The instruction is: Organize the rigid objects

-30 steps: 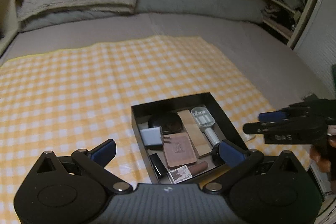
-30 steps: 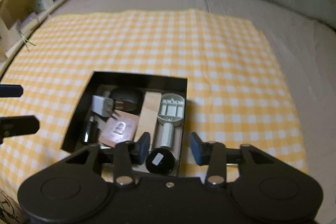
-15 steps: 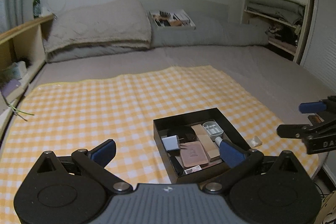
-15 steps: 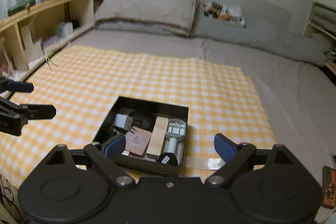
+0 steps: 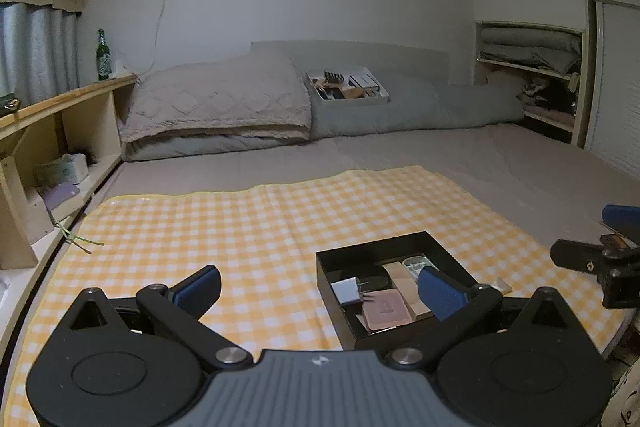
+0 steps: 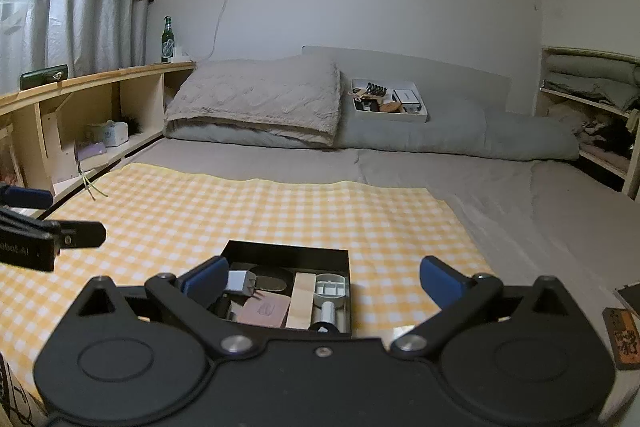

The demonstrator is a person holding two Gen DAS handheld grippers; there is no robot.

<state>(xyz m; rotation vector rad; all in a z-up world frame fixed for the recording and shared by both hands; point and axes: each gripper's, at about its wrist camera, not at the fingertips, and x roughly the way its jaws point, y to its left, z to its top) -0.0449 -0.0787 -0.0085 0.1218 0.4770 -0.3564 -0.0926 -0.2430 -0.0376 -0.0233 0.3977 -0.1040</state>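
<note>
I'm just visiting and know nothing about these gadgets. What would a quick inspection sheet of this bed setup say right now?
Surface: yellow checked cloth spread on a grey bed.
Job's things: black tray on the cloth, holding a white plug adapter, pink case, wooden block, white holder and other small items.
Clutter: white box of oddments on the grey bolster; a small tag beside the bed.
Grippers: left gripper and right gripper both open, holding nothing, above the cloth.
Cables: a thin cord hangs down the wall.
Surroundings: wooden shelf, green bottle, curtains, pillow.
</note>
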